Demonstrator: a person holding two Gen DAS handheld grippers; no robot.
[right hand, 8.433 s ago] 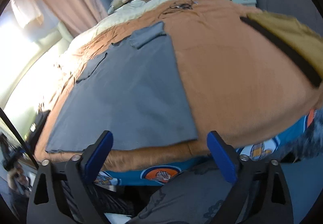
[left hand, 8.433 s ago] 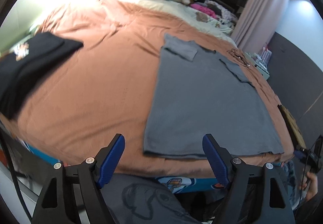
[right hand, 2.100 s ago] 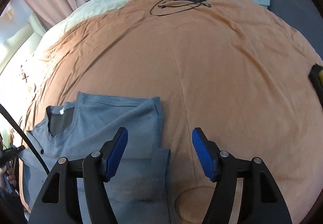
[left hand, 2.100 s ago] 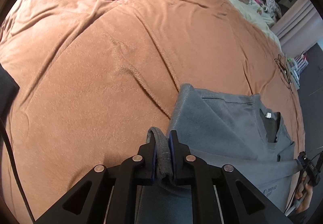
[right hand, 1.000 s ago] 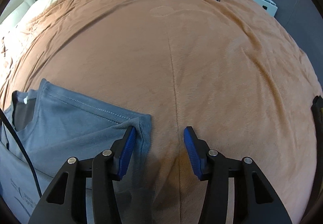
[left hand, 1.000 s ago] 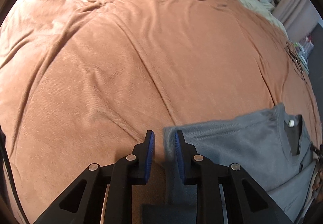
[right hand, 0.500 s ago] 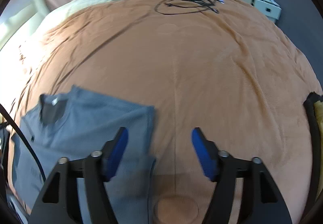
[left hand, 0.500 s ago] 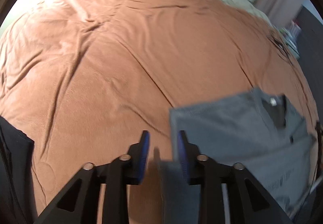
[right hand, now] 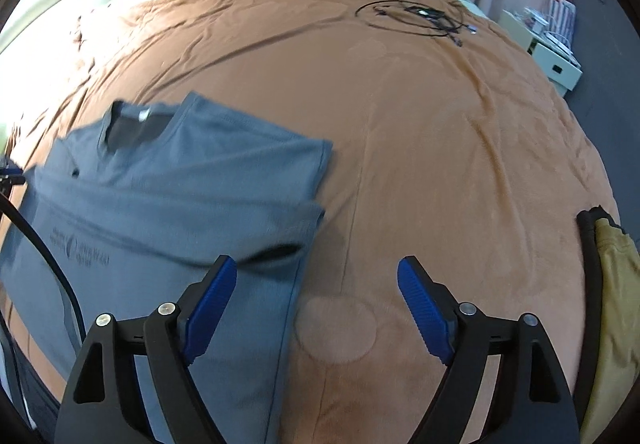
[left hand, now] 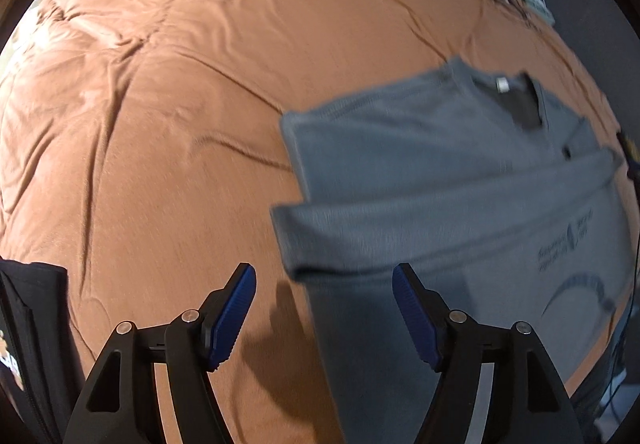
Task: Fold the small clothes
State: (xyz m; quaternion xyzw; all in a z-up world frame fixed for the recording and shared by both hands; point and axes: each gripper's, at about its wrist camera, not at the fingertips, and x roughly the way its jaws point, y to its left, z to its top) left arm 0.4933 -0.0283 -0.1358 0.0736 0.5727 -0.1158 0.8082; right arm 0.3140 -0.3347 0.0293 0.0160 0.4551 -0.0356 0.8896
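Note:
A grey T-shirt (left hand: 460,196) lies on the orange-brown bedspread (left hand: 160,124), its sleeves folded in and its collar end folded over towards the hem; the neck label faces up. It also shows in the right wrist view (right hand: 160,196). My left gripper (left hand: 324,308) is open and empty, above the shirt's left edge. My right gripper (right hand: 318,304) is open and empty, above the shirt's right edge.
A black garment (left hand: 28,344) lies at the bed's left edge. A yellow garment with black trim (right hand: 612,284) lies at the right edge. A tangle of black cable (right hand: 420,14) lies far back. A white cabinet (right hand: 552,60) stands beside the bed.
Both grippers let go of the shirt's folded-over end, opened wide and pulled back and up. The shirt now lies folded on the bed.

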